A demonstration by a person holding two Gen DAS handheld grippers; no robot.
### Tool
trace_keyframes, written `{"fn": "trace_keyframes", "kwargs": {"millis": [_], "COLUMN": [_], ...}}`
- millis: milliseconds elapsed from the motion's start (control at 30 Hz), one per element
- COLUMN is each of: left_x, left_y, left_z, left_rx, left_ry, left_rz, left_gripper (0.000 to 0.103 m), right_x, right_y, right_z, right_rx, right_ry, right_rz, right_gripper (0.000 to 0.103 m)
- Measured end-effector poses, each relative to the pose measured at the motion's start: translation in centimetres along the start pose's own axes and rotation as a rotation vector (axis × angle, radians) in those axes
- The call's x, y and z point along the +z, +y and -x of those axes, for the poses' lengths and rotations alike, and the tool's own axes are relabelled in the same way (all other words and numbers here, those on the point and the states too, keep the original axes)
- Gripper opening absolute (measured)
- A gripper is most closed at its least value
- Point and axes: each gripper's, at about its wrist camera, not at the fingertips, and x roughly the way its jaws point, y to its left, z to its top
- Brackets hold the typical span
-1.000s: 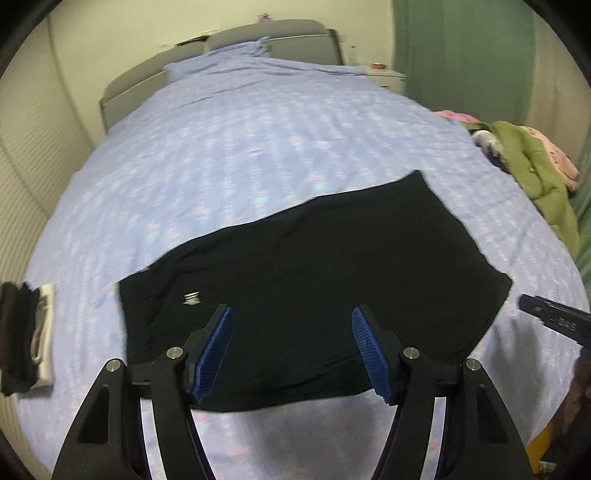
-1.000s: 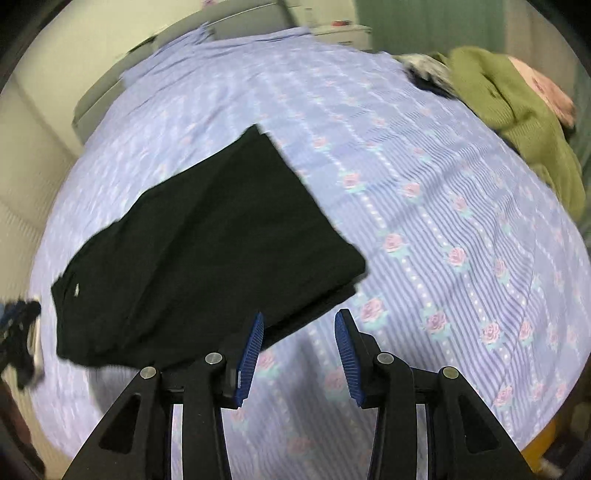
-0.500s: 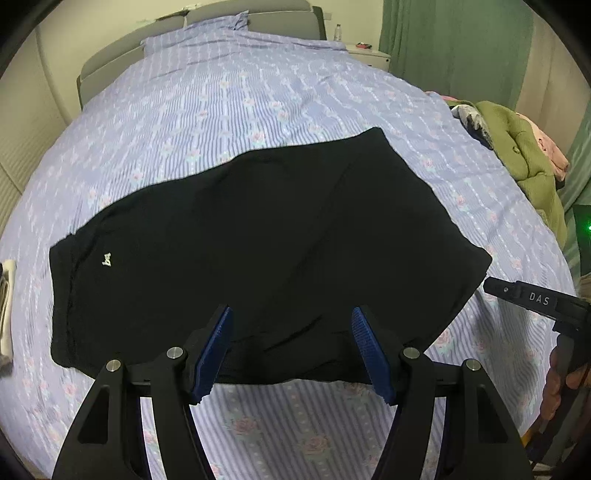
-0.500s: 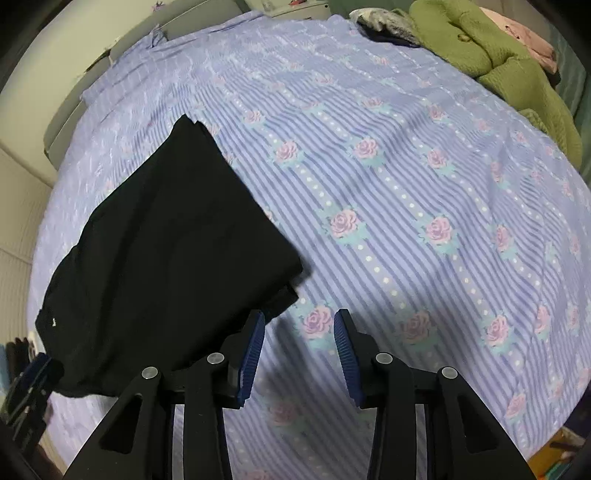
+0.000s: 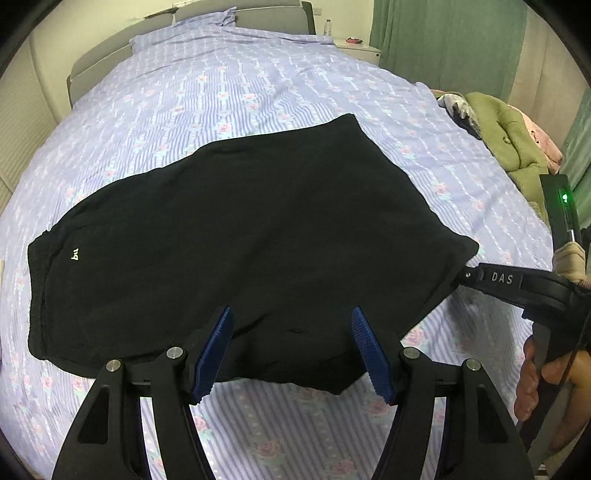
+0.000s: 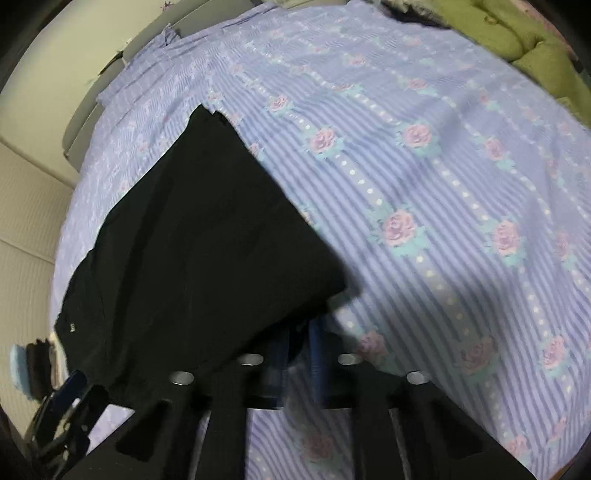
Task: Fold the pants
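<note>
The black pants lie flat on the lilac flowered bedsheet, waistband with a small white logo at the left. My left gripper is open over the pants' near edge, holding nothing. My right gripper has its blue pads nearly together at the pants' right near corner; black cloth covers the pad tips and the view is blurred. In the left wrist view the right gripper reaches the pants' right corner from the right.
A pile of green and pink clothes lies at the bed's right edge. A grey headboard and a nightstand stand at the far end. Folded dark clothes lie at the bed's left edge.
Both grippers moved in closer to the pants. The right gripper's pads came together at the pants' right near corner, which was beside them before. The left gripper stayed open.
</note>
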Motion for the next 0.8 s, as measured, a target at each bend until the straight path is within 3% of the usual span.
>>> {"fn": "trace_keyframes", "kwargs": {"millis": [167,367,400,433,600,667,733,800], "left_x": [-0.3,-1.2,-1.3,-1.4,-1.7,-1.5,-1.1,-0.6], "left_y": [-0.1,0.6,0.7,0.8,1.5,1.6,1.6,1.6], "left_z": [0.5,0.0,-0.1,0.0,0.2,0.6,0.7,0.8], "left_rx": [0.003,0.025,0.03,0.035,0.034,0.036,0.041,0.046], "left_ry": [-0.004,0.025,0.025,0.025,0.024,0.012,-0.002,-0.016], "left_rz": [0.003,0.02,0.024,0.028,0.049,0.053,0.047,0.032], "left_gripper": [0.066,0.066,0.066,0.066,0.068,0.068,0.07,0.07], "right_x": [-0.1,-0.6,-0.6,-0.7,-1.3,-1.5,-1.6,-1.3], "right_y": [0.4,-0.4,-0.5,-0.8,-1.4,-1.3,-1.2,-1.0], "right_z": [2.7,1.4,1.3,1.6,4.5,6.4,7.1,6.3], "right_rx": [-0.124,-0.178,-0.18,-0.187,-0.251,-0.193,-0.134,-0.109], "right_ry": [-0.093,-0.049,-0.046,-0.043,-0.081,-0.131,-0.162,-0.17], "right_rz": [0.07,0.061,0.056,0.045,0.01,-0.006,-0.037,-0.059], "right_gripper": [0.005,0.007,0.012,0.024,0.033,0.035,0.06,0.063]}}
